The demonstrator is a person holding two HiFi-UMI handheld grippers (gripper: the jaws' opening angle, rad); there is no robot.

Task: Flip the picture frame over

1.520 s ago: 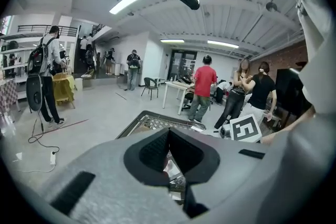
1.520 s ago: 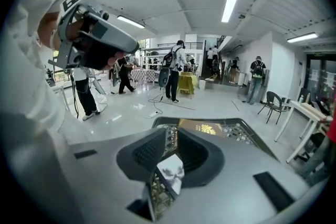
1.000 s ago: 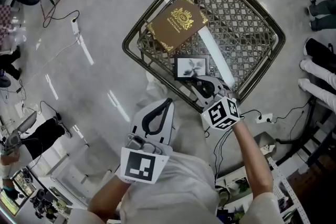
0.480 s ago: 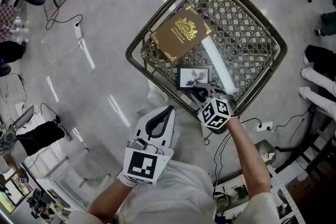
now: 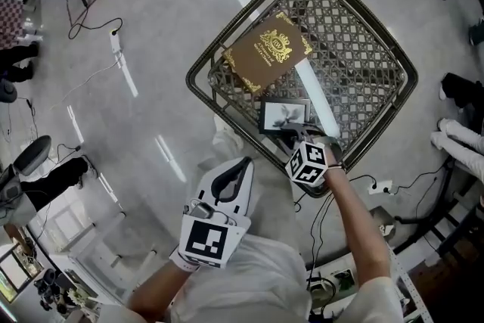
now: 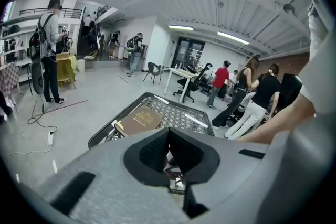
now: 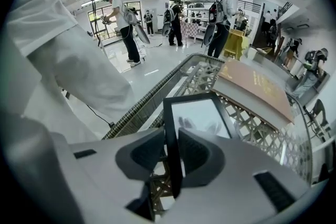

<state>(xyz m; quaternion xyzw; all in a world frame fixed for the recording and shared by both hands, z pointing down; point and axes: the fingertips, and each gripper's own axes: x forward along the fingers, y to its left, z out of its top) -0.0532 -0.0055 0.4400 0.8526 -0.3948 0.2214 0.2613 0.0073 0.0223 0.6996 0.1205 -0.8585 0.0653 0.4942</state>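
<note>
The picture frame (image 5: 283, 116) is small and black-edged with a pale flower print, face up, low in the wire basket (image 5: 204, 59) near its front rim. My right gripper (image 5: 296, 134) is shut on the frame's near edge; in the right gripper view the black border of the frame (image 7: 198, 114) stands clamped between the two pads. My left gripper (image 5: 228, 172) hangs outside the basket in front of my body, jaws together and nothing in them; in the left gripper view the left gripper (image 6: 169, 157) points toward the basket (image 6: 105, 134).
A brown book with gold print (image 5: 268, 53) lies in the basket's left part, and a long white tube (image 5: 314, 94) lies beside the frame. Cables (image 5: 113, 49) run over the grey floor at left. Several people (image 6: 247, 94) stand behind the basket, and chairs and desks stand further back.
My right gripper has sunk lower into the basket with the frame in it, and the frame has tipped flatter. The left gripper has barely moved.
</note>
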